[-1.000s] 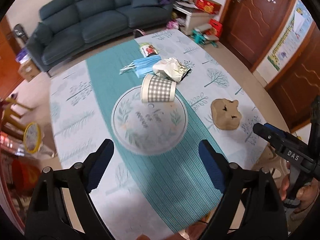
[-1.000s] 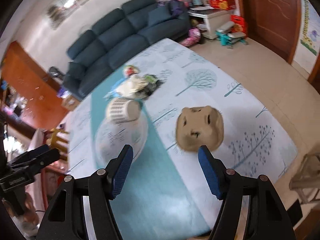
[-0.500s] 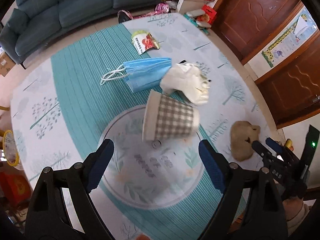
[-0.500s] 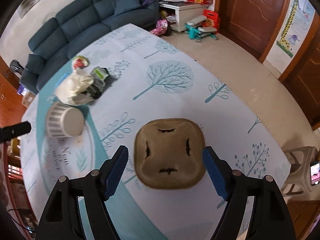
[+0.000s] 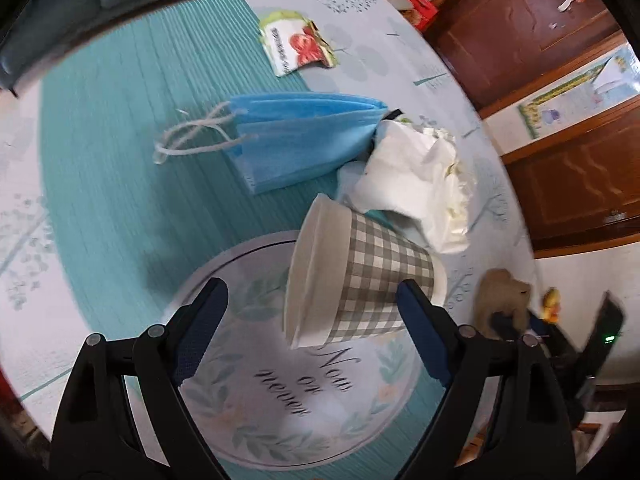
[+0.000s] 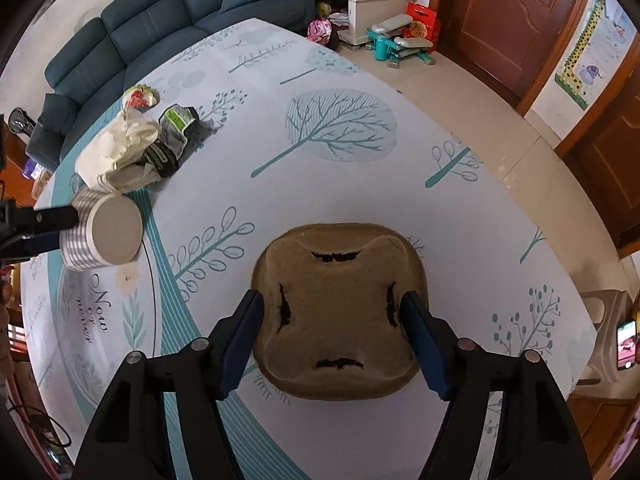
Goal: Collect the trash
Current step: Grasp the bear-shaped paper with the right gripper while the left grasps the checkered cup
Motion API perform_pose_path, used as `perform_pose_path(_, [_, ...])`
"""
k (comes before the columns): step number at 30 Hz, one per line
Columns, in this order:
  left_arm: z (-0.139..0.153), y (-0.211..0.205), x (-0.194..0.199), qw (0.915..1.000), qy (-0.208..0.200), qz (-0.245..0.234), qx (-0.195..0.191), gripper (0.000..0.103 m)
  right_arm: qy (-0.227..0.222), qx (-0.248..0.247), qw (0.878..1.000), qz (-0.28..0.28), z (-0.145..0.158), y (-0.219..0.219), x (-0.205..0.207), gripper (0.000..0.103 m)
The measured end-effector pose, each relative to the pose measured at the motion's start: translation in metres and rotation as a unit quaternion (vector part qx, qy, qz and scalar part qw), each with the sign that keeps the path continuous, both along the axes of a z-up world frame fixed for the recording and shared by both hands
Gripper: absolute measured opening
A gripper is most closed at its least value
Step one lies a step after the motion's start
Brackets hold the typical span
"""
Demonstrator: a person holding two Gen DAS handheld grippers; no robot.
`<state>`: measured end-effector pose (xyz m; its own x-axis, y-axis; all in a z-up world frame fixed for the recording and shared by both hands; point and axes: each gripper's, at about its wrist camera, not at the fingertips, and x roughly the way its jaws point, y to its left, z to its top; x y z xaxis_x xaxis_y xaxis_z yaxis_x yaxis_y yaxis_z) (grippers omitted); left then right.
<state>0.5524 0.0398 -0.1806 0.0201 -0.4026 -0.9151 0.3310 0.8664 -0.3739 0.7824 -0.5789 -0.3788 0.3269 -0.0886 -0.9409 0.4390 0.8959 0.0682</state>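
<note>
A grey checked paper cup (image 5: 360,280) lies on its side on the table; it also shows in the right wrist view (image 6: 108,236). My left gripper (image 5: 312,332) is open with the cup between its jaws, not gripped. Behind the cup lie a blue face mask (image 5: 296,140), crumpled white paper (image 5: 420,184) and a red-and-green snack wrapper (image 5: 296,46). A brown pulp cup carrier (image 6: 338,312) lies on the table. My right gripper (image 6: 334,340) is open and straddles it, its pads close to the carrier's sides.
The table has a tree-print cloth with a teal stripe (image 5: 104,168). A green and black wrapper (image 6: 178,120) lies by the white paper. A dark sofa (image 6: 160,24), a white cabinet (image 6: 372,0) and wooden doors (image 6: 504,20) stand beyond the table.
Both grippers have moved down and forward. The cup now sits between the left jaws, and the brown carrier sits between the right jaws. Both stay open.
</note>
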Motion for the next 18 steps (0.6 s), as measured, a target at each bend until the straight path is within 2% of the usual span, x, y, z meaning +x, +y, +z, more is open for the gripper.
perform_pose_path(5, [-0.014,-0.003,0.008,0.9969,0.043,-0.015,-0.064,0.077,-0.001,-0.004,1.000,0.006,-0.002,0.001,-0.001,0.066])
perform_pose_path(7, [-0.018,-0.006,0.005,0.9940,0.058,-0.024,-0.089,0.066,-0.003,-0.003,1.000,0.007,-0.001,0.002,-0.002,0.066])
perform_pose_path(10, [-0.020,-0.014,-0.005,0.9898,0.076,-0.036,-0.115,0.055,-0.005,-0.002,1.000,0.008,-0.001,0.003,-0.003,0.065])
perform_pose_path(14, [-0.018,-0.028,-0.026,0.9849,0.089,-0.059,-0.136,0.047,-0.008,0.001,1.000,0.010,0.000,0.007,-0.007,0.065])
perform_pose_path(18, [-0.011,-0.041,-0.047,0.9839,0.079,-0.071,-0.144,0.016,-0.014,0.009,1.000,0.012,0.002,0.012,-0.013,0.065])
